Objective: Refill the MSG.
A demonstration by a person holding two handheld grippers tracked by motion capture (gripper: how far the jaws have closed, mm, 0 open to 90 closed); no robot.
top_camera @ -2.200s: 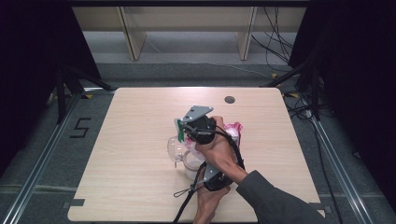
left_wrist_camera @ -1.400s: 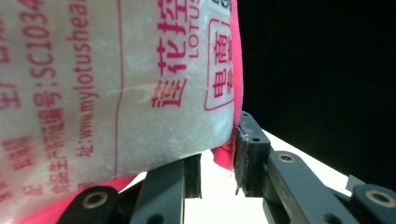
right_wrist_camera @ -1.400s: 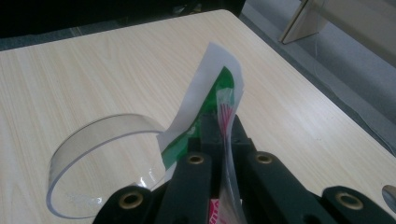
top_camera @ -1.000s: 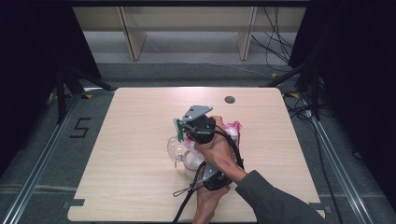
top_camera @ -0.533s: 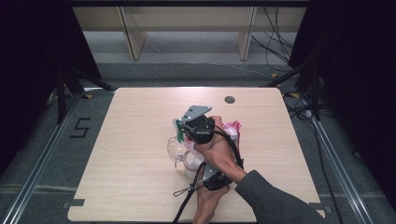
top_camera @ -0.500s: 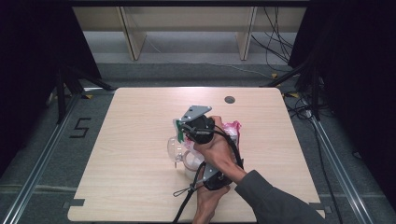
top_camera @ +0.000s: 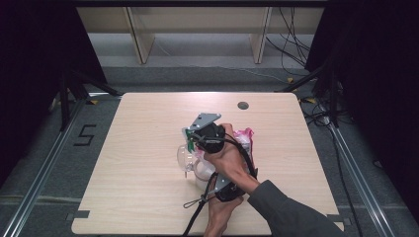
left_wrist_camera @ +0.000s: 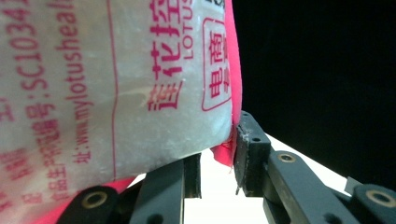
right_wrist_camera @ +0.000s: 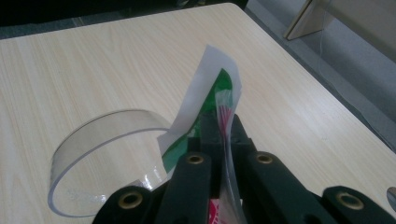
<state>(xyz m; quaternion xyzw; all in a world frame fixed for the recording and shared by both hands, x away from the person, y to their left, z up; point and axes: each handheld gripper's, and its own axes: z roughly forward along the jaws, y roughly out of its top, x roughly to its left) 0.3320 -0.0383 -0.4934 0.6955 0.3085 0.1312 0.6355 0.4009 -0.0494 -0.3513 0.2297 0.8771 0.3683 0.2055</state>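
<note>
High view: the bag [top_camera: 245,140], pink and white, is seen at mid-surface [top_camera: 148,197] beside a clear glass cup [top_camera: 190,160]; the right gripper [top_camera: 190,143] is held over the cup and the left gripper [top_camera: 220,190] nearer the person. The grip itself is hidden by the hands.

Left gripper view: a printed white pouch with a pink edge is shown close up; the pink lower corner [left_wrist_camera: 226,151] lies between the fingers [left_wrist_camera: 250,154], which are set partly closed about it, and contact at the right pad is seen.

Right gripper view: the fingers [right_wrist_camera: 205,135] are closed tight on a thin green-and-white flap [right_wrist_camera: 210,88] of the bag, above the cup [right_wrist_camera: 100,154].

Step in hand, judged: the bag is being torn open. Both grips are best kept firm and the tear is best drawn apart slowly over the cup, so that spilling is avoided.
</note>
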